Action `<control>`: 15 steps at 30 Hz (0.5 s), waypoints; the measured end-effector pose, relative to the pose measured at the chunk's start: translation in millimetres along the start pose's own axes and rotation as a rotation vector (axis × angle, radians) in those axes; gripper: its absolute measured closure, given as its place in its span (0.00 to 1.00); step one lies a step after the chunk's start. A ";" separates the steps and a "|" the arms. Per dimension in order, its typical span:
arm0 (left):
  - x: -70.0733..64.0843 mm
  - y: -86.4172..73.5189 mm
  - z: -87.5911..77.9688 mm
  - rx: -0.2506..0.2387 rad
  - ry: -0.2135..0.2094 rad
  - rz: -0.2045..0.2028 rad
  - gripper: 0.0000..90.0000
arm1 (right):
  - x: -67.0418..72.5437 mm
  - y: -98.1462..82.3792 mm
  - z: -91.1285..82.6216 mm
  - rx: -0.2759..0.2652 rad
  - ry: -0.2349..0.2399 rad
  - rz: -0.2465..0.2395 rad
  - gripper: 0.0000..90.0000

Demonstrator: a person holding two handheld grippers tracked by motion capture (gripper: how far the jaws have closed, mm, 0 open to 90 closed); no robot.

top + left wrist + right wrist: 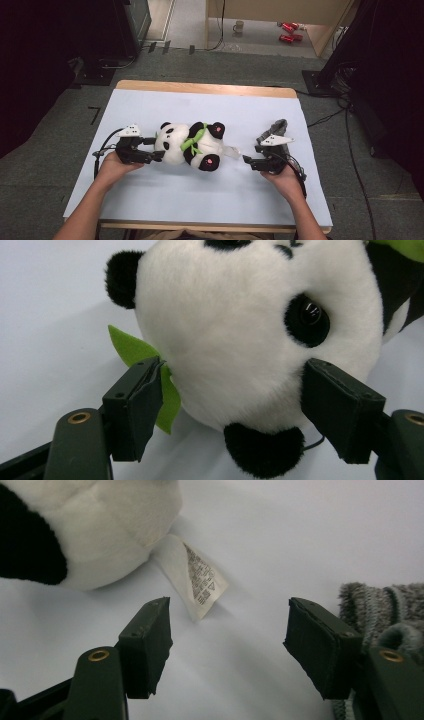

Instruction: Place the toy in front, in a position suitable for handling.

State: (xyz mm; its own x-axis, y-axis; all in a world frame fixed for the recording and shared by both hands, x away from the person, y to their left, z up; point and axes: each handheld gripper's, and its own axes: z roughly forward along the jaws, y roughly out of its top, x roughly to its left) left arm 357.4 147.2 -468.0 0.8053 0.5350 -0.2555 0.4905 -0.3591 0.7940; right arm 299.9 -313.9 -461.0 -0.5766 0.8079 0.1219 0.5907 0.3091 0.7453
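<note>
The white-covered table point(150, 200) takes up the middle of the high view. On it, slightly left of centre, lies the plush panda point(192, 145) on its side, head toward the left of the frame, feet toward the right, a green scarf point(192, 142) round its neck.

The left gripper point(159, 148) sits at the panda's head. In the left gripper view its jaws stand wide on either side of the white face point(230, 340); whether the pads press the fur or merely flank it is hard to tell, though the plush looks undented. A green felt leaf point(135, 350) pokes out by the left-hand jaw.

The right gripper point(248, 161) rests right of centre, clear of the toy, jaws spread with nothing between them. Ahead of them in the right gripper view lies the panda's sewn-in label point(200, 580), and at the right edge a grey knitted piece point(380, 610).

The toy looks light, soft and squashy, not fragile or slippery; fur will give under the pads, so a grip should bite deep. The head is bulky for these jaws. A limb, an ear or the neck at the scarf seems the surer hold; the label is thin and would likely let the body swing.
</note>
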 end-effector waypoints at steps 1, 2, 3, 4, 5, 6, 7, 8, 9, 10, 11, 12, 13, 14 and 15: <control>1.1 -1.1 1.1 -0.009 -0.007 -0.008 0.27 | -1.0 0.6 -0.6 -0.006 -0.003 0.001 0.38; 2.3 -2.0 2.1 -0.011 -0.014 -0.015 0.27 | -2.2 1.1 -1.6 -0.010 -0.005 0.003 0.38; 3.5 -2.9 3.2 -0.015 -0.022 -0.022 0.27 | -3.7 1.4 -2.4 -0.015 -0.005 0.006 0.38; 4.2 -4.2 4.1 -0.020 -0.029 -0.028 0.27 | -5.2 1.7 -3.3 -0.019 -0.008 0.012 0.38; 5.0 -4.8 4.7 -0.021 -0.032 -0.030 0.27 | -6.8 2.0 -4.3 -0.021 -0.017 0.017 0.38; 5.0 -4.8 4.7 -0.021 -0.032 -0.030 0.26 | -6.8 2.0 -4.3 -0.021 -0.017 0.017 0.38; 5.6 -5.0 5.1 -0.022 -0.033 -0.031 0.26 | -11.2 2.0 -6.5 -0.031 -0.026 0.027 0.38; 5.6 -5.0 5.1 -0.022 -0.033 -0.031 0.27 | -11.2 2.0 -6.5 -0.031 -0.026 0.027 0.38; 4.5 -5.1 5.8 -0.028 -0.029 -0.021 0.27 | -15.7 1.4 -9.0 -0.035 -0.042 0.040 0.38; 4.5 -5.1 5.8 -0.028 -0.029 -0.021 0.28 | -15.7 1.4 -9.0 -0.035 -0.042 0.040 0.38; 3.8 -4.9 5.9 -0.028 -0.026 -0.015 0.28 | -17.8 0.9 -10.0 -0.041 -0.049 0.044 0.39; 2.3 -4.6 5.6 -0.028 -0.023 -0.003 0.30 | -21.9 -0.2 -12.9 -0.046 -0.068 0.058 0.40; 1.5 -4.6 5.5 -0.028 -0.019 0.001 0.32 | -24.2 -0.8 -14.6 -0.052 -0.075 0.061 0.41; 1.5 -4.6 5.5 -0.028 -0.019 0.001 0.34 | -24.2 -0.8 -14.6 -0.052 -0.075 0.061 0.41; -0.2 -4.3 5.2 -0.028 -0.012 0.014 0.36 | -27.9 -2.0 -17.7 -0.059 -0.091 0.072 0.41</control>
State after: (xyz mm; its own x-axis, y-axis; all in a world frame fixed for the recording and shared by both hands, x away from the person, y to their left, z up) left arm 356.9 144.7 -474.3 0.8159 0.5208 -0.2510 0.4699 -0.3444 0.8128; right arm 304.8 -345.9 -454.2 -0.4787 0.8699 0.1188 0.5931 0.2207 0.7743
